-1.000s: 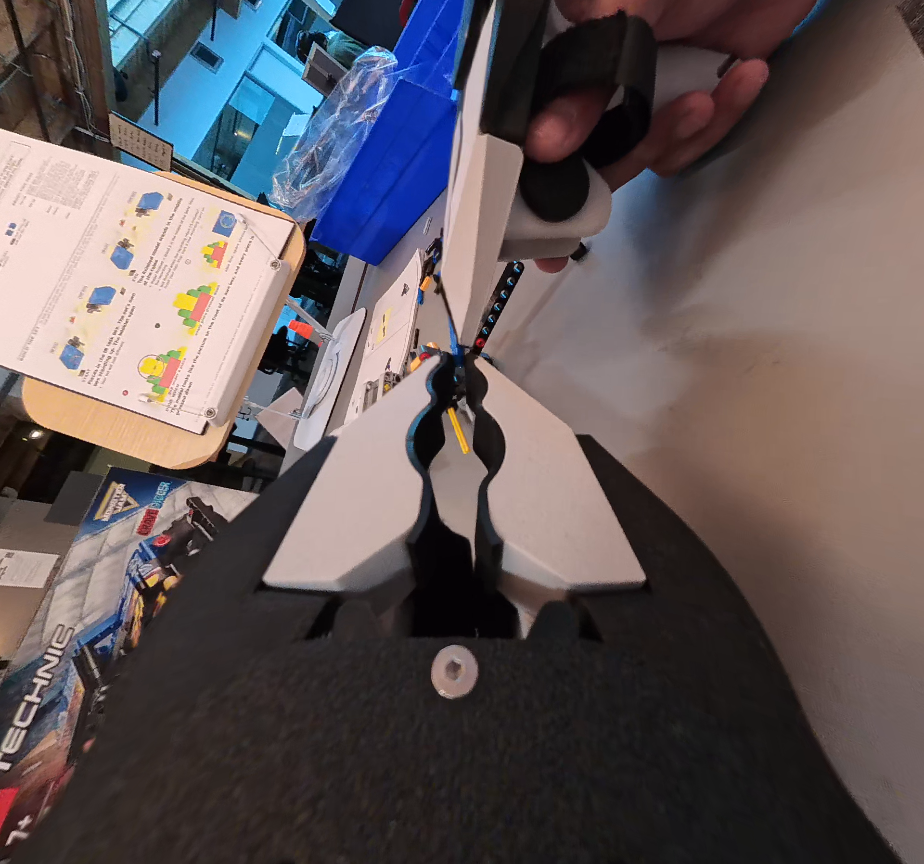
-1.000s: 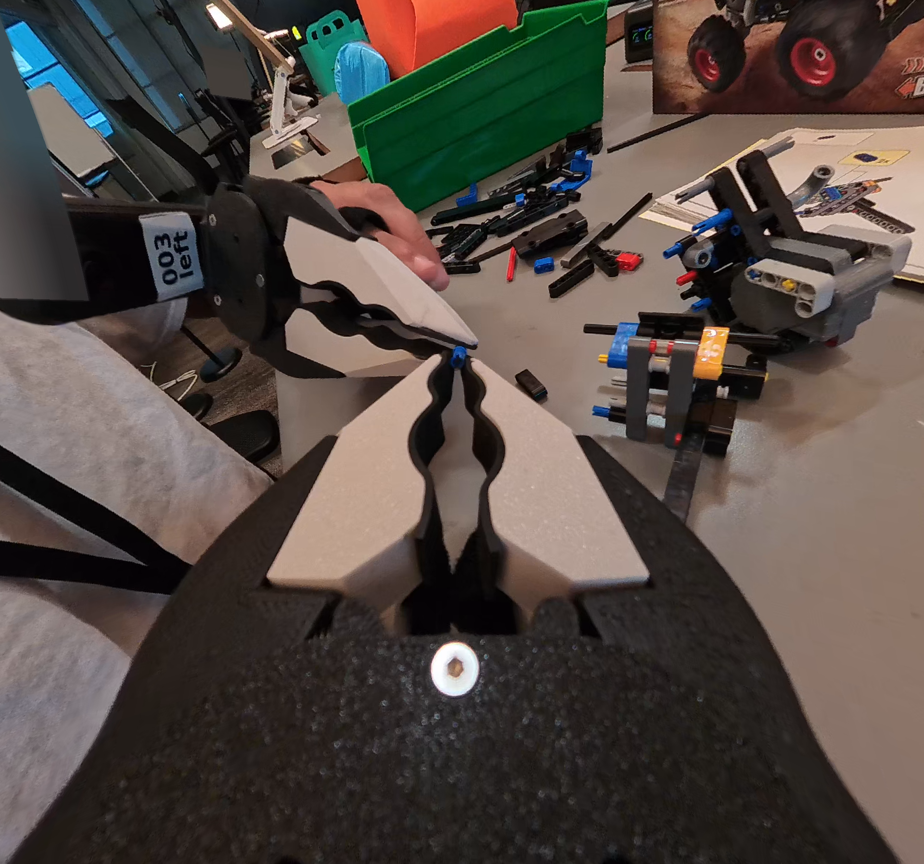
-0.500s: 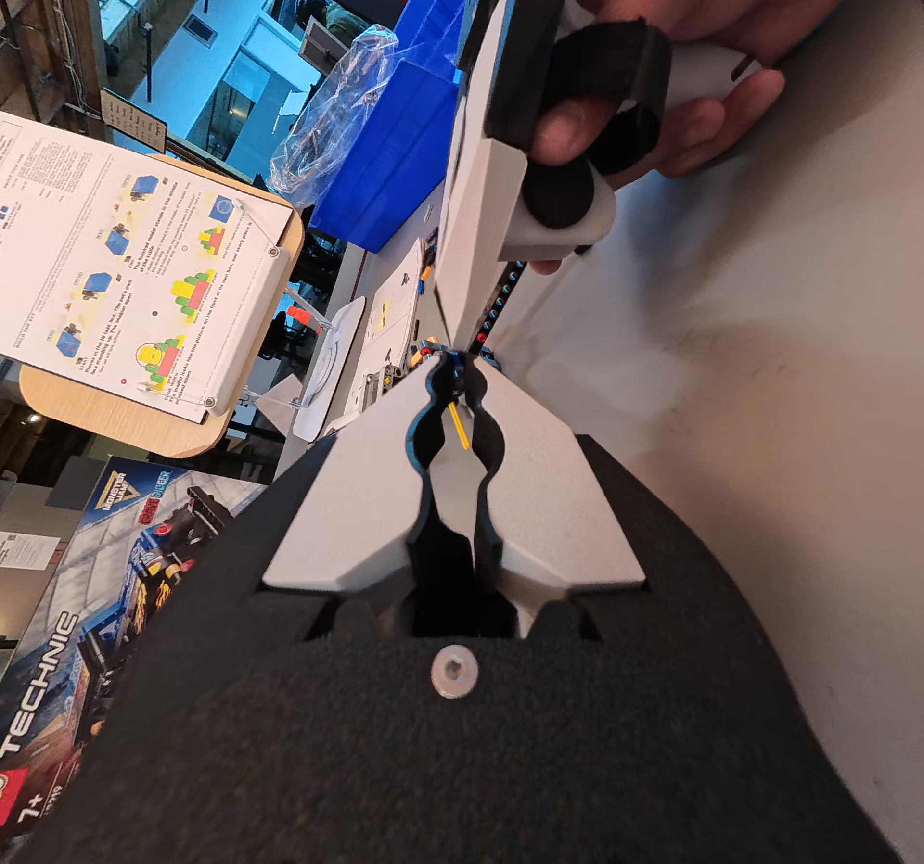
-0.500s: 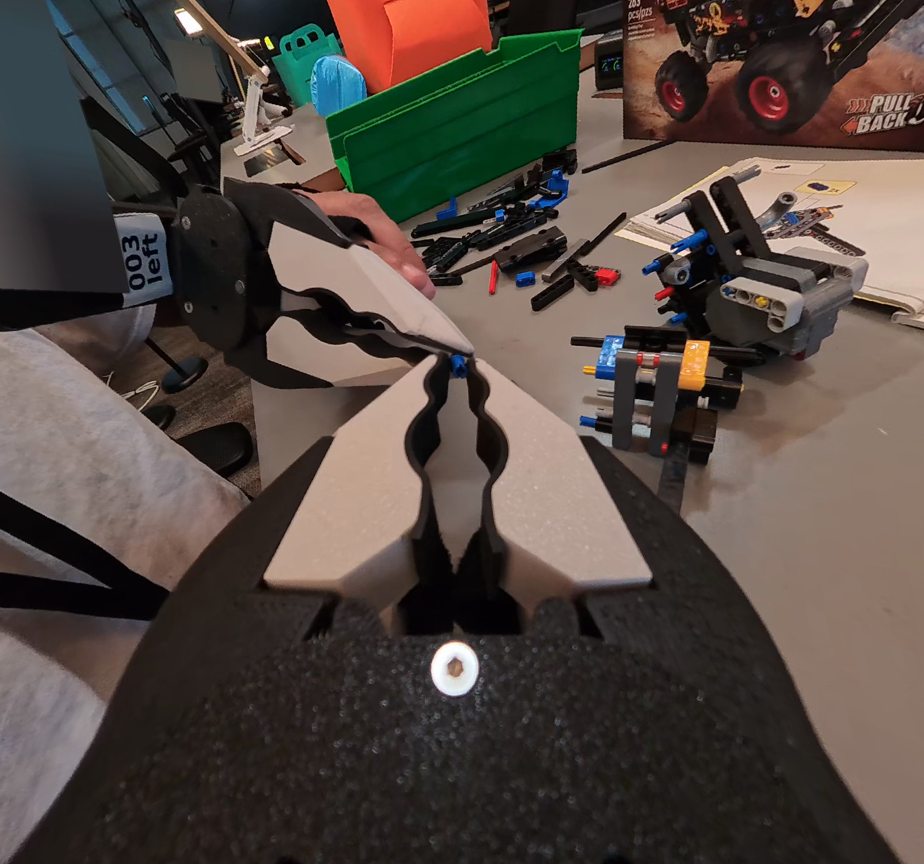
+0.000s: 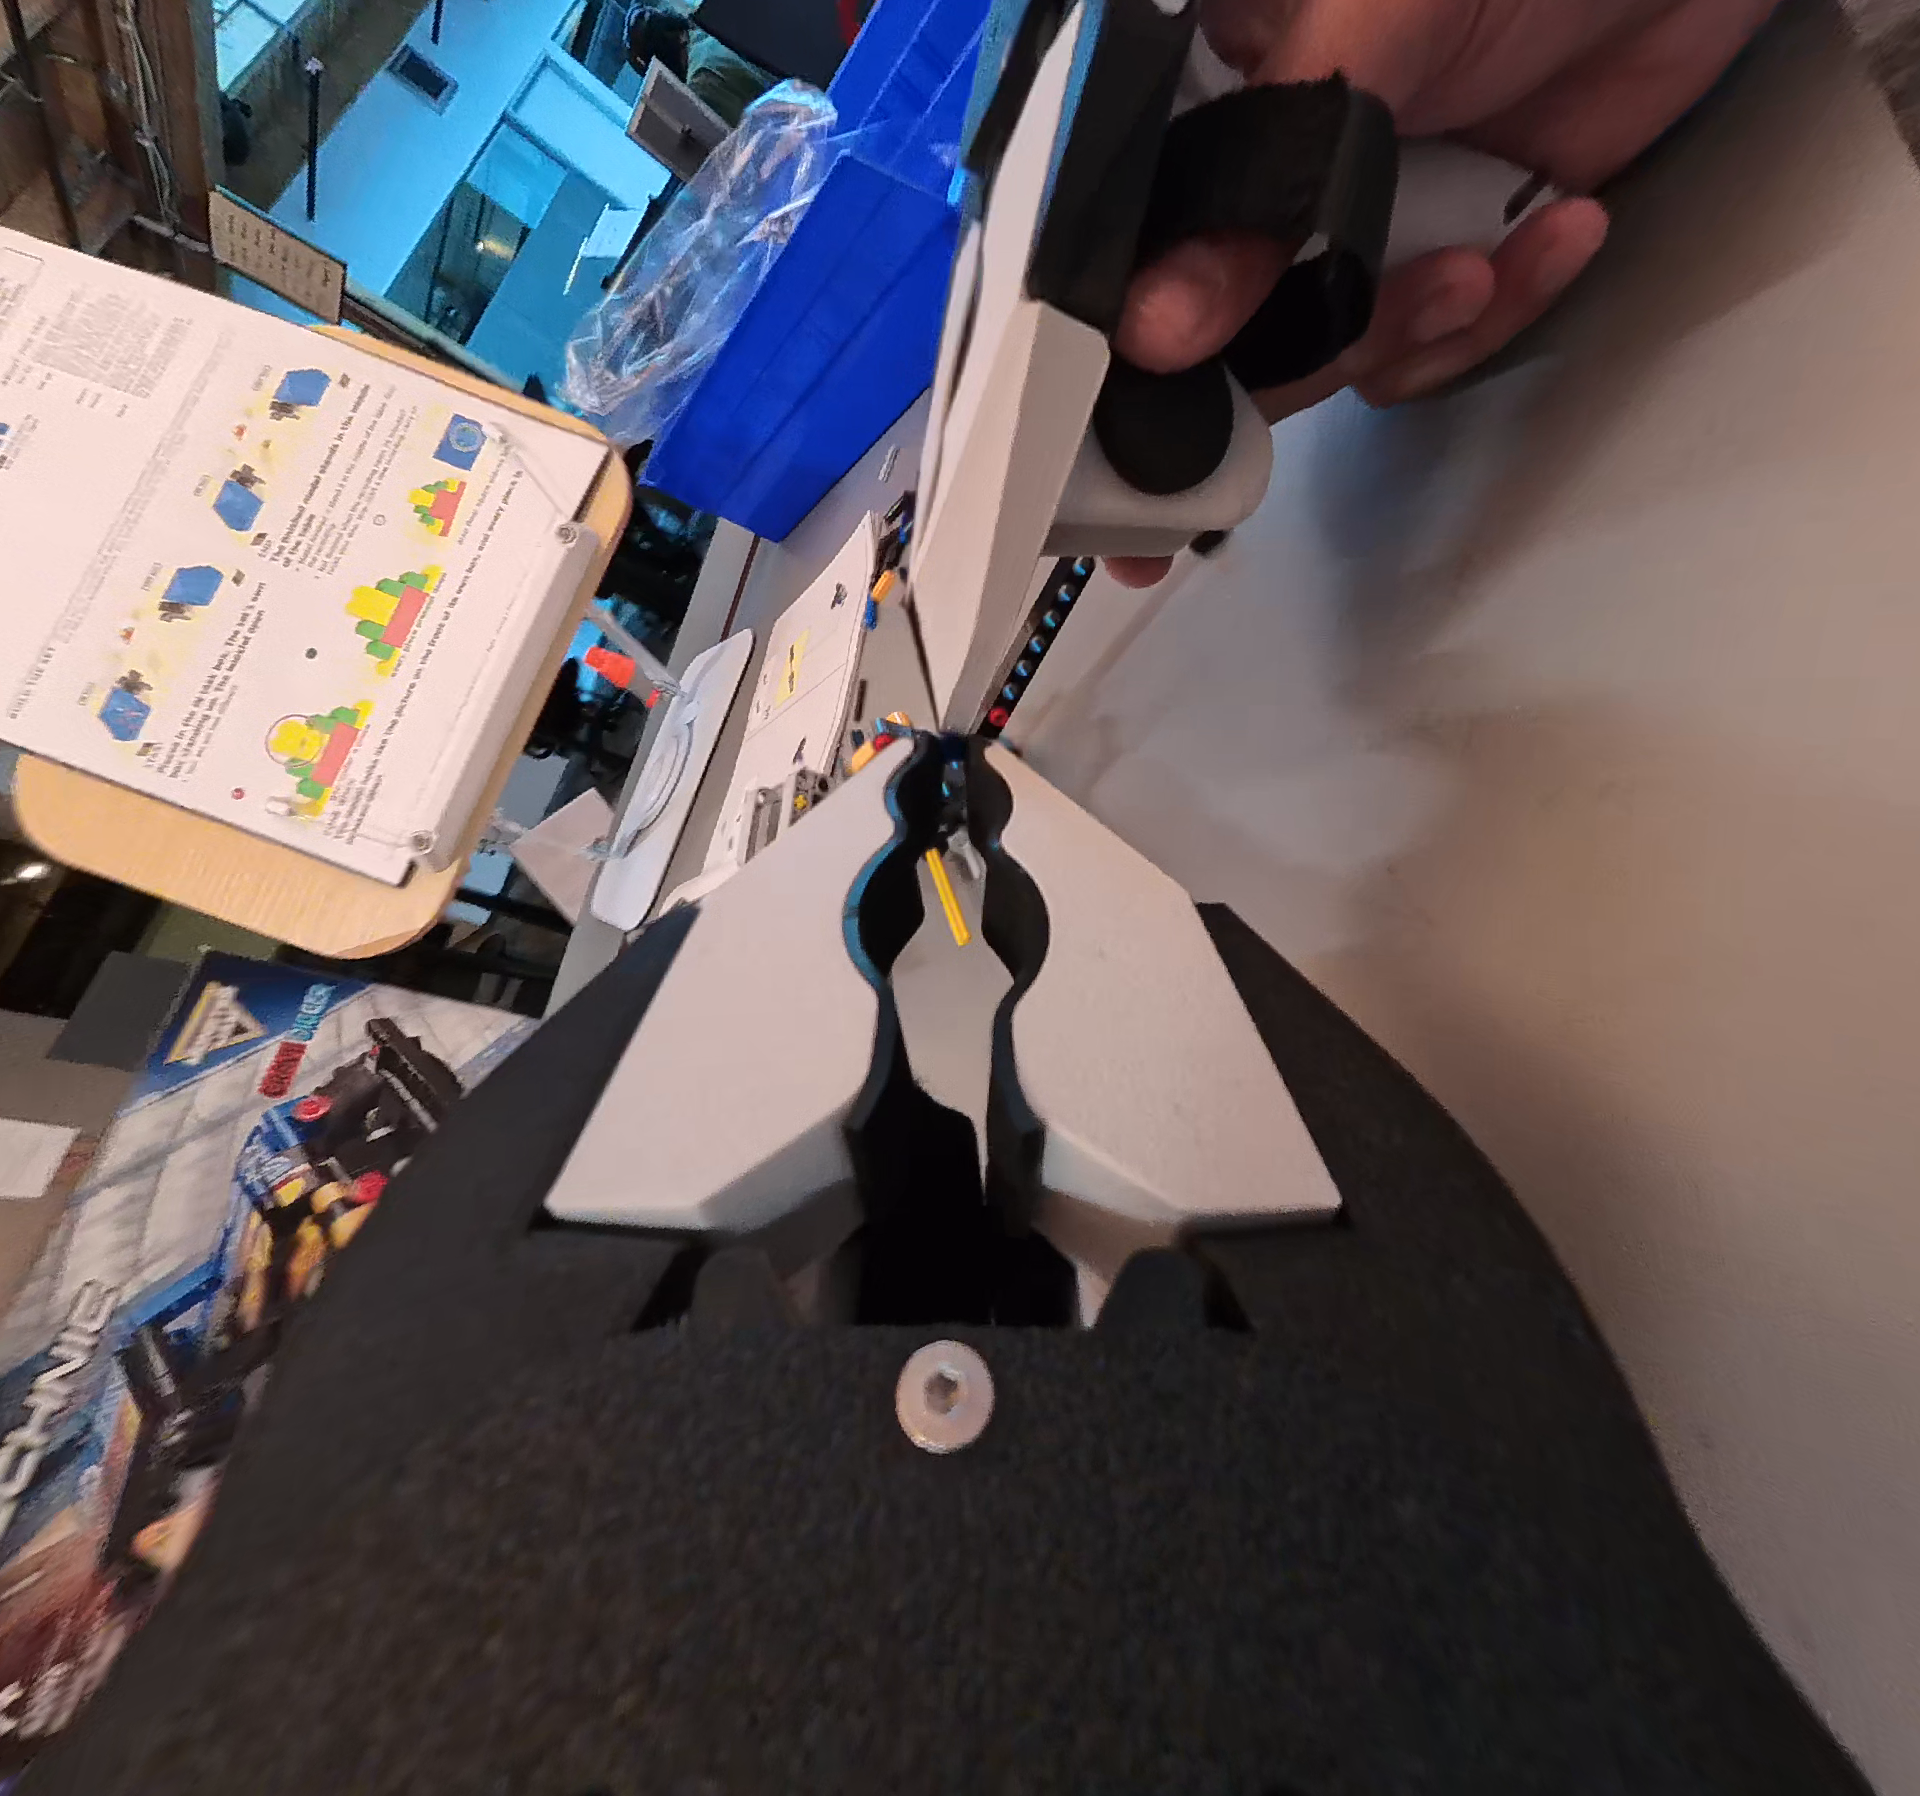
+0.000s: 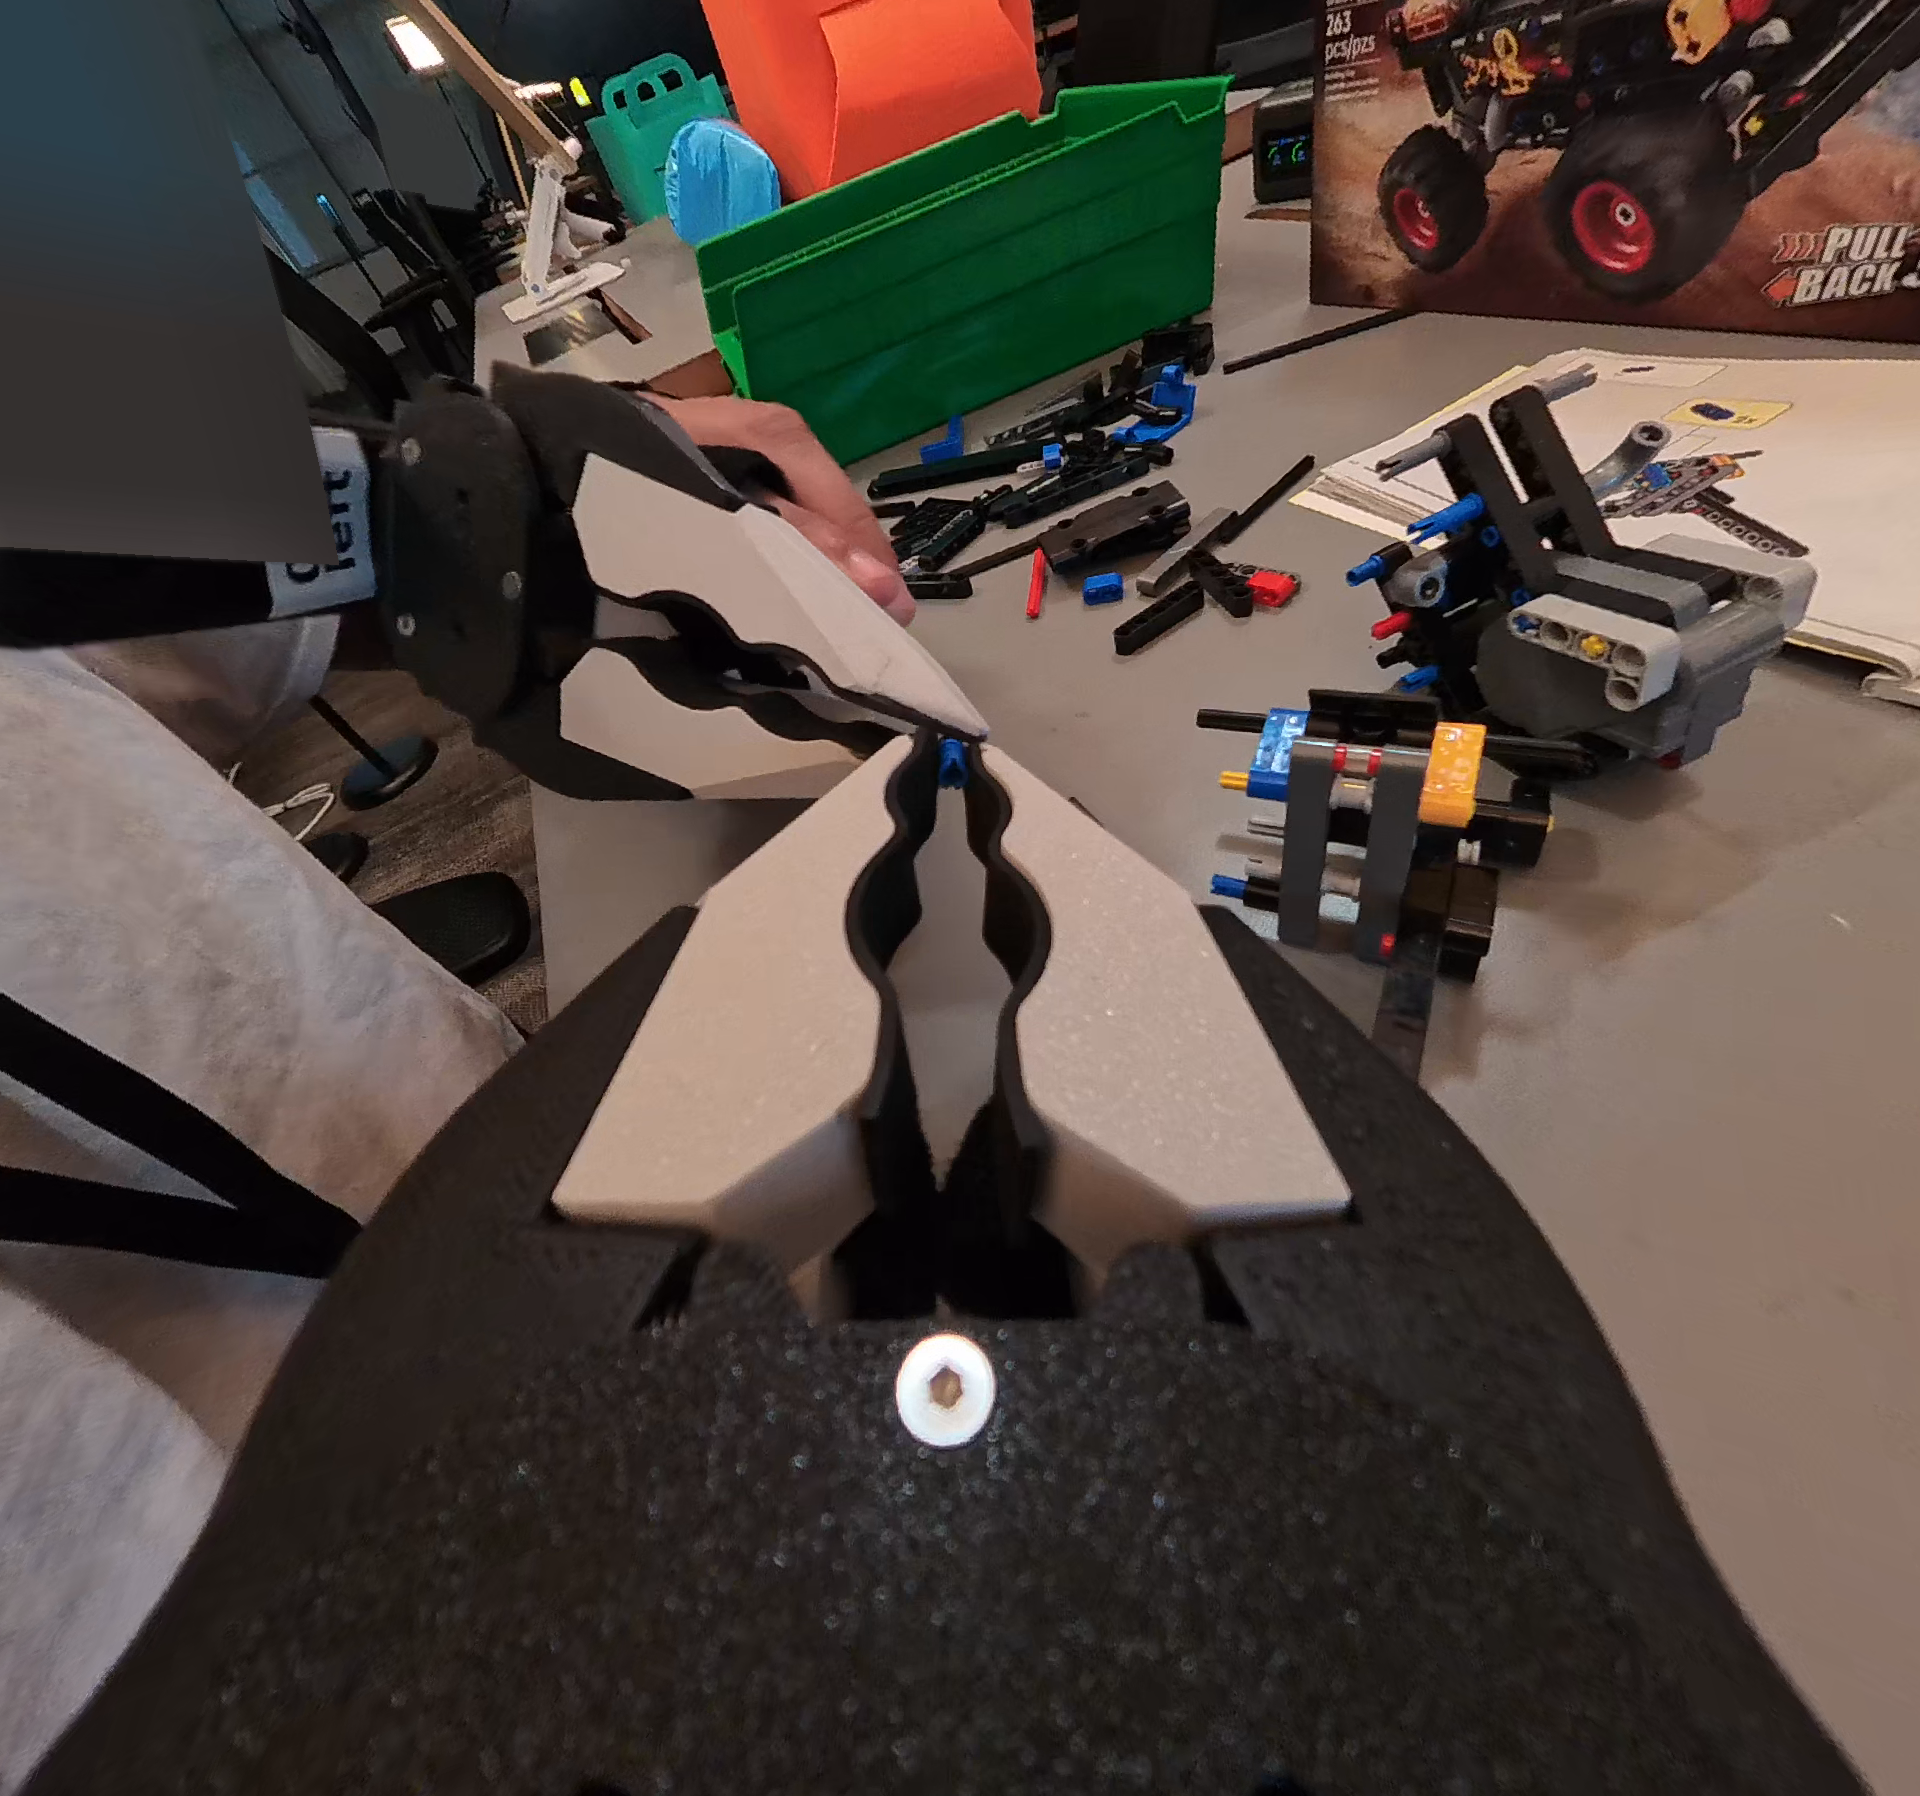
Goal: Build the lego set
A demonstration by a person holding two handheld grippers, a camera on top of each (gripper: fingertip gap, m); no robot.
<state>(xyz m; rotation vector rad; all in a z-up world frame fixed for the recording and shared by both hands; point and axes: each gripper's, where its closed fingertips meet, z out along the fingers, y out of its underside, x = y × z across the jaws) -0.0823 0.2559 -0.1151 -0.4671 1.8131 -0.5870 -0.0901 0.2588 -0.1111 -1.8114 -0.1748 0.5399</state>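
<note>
Left gripper clamps yellow axle; right gripper pinches blue pin. Tips meet above table edge, apparently mating pieces. Chassis, subassembly wait right, beside loose parts.

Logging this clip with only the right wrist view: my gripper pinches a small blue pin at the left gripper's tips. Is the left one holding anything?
Observer: Yes. The left gripper is shut on a small part with a thin yellow rod pointing back between its fingers, right at your blue pin.
Operator: What lies beyond the right gripper from that side?
Observer: A blue bin.
Operator: Any instructions over there?
Observer: A printed sheet on a wooden board, left of the bin.
</note>
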